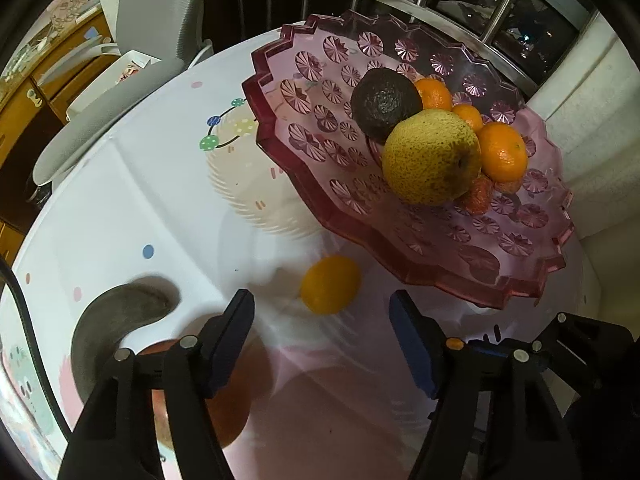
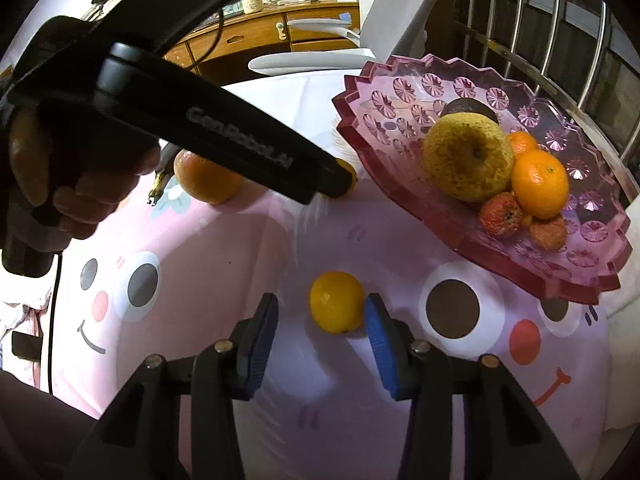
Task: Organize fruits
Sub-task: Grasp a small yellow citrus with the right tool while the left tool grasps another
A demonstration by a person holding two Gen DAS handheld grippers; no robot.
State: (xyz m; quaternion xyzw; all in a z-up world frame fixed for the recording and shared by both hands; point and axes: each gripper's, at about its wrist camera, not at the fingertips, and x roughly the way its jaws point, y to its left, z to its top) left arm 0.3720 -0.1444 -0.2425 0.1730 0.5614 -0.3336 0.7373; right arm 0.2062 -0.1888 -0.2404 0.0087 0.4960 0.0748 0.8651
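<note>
Pink cartoon-face cloth covers the tabletop (image 2: 224, 248), with a steel railing behind. On it stands a pink glass dish (image 2: 592, 240) holding a pear (image 2: 466, 158), an avocado (image 1: 384, 100), oranges (image 2: 540, 184) and small red fruits. Both hand-held grippers are released: the left one (image 1: 322, 344) hovers above a small yellow fruit (image 1: 330, 284) near the dish's edge, and the right one (image 2: 320, 340) hangs over a lemon (image 2: 336, 302), right pad just beside it. An orange (image 2: 204, 178) lies farther back.

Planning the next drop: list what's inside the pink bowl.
In the bowl: a pear, an avocado behind it, three oranges, largest, and two wrinkled red fruits. Anything beneath the pile is covered.
</note>
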